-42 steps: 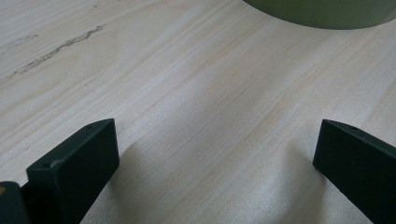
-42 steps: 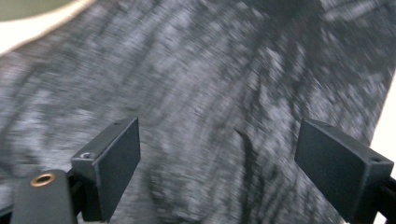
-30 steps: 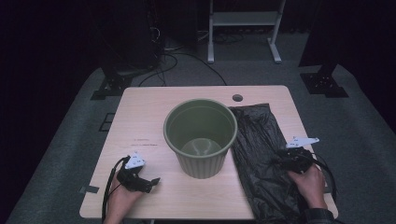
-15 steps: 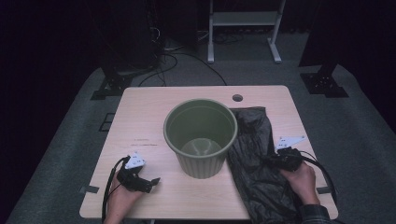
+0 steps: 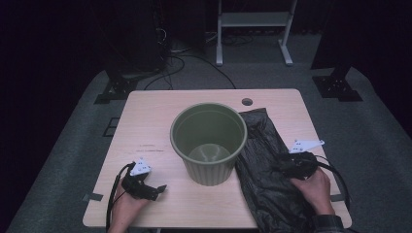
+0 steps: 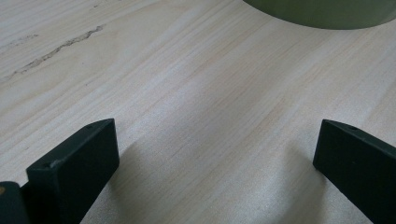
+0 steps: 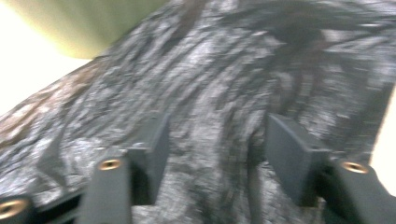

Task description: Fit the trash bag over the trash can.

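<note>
Left tool [image 5: 154,189] rests near the tabletop's [image 5: 155,121] front-left edge, jaws wide apart on bare wood, gripping nothing; open wood between it and the green bin [image 5: 209,143]. Bin stands upright mid-tabletop, its right side touching the black bag [image 5: 265,160]. Bag lies crumpled on the right half, spilling over the front edge. Right tool [image 5: 277,167] sits on the bag, jaws just opened, plastic loose between them.

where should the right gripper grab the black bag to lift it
Probably a raised crease in the bag just ahead of the right gripper, coming down from above. The film lies flat and crumpled on the table, so only a pinched fold gives the jaws purchase. They have just been opening, film between them.
</note>
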